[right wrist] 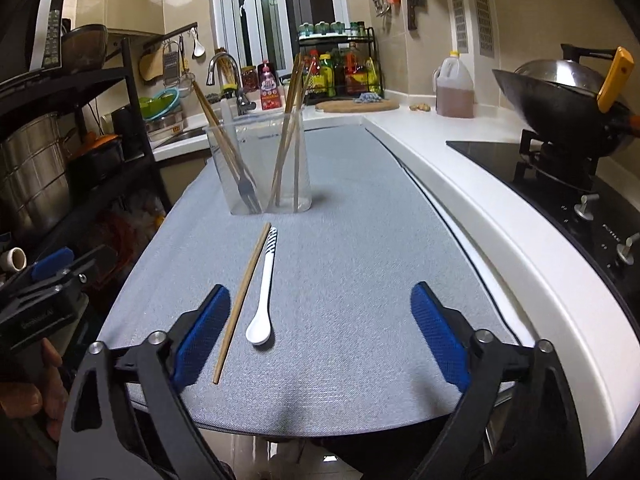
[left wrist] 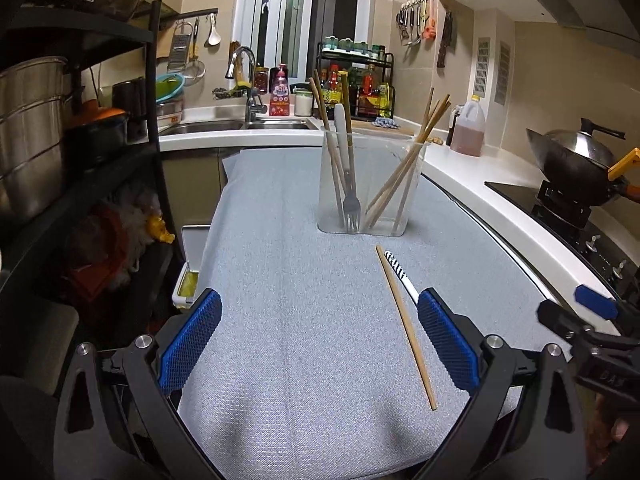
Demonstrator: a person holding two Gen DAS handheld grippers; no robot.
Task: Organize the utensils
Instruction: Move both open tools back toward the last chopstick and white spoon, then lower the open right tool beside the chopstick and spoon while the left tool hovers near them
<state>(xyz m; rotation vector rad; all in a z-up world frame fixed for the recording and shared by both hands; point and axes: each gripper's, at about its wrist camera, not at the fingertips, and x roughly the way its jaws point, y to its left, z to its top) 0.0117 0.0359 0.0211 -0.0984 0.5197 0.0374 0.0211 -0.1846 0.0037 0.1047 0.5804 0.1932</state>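
Chopstick (right wrist: 242, 302) beside spoon (right wrist: 264, 292), near right tool (right wrist: 320, 332)

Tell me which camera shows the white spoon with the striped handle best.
The right wrist view: the white ceramic spoon with the black-striped handle lies fully visible beside the loose wooden chopstick. The left wrist view shows only its striped handle; the left tool's finger hides the bowl.

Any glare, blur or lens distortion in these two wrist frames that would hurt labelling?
Left wrist: strong fisheye bends the counter edge; dark corners; the chopstick is sharp. Right wrist: same curvature; soft glare on the wok lid; the white spoon is crisp with a faint shadow. No motion blur in either.
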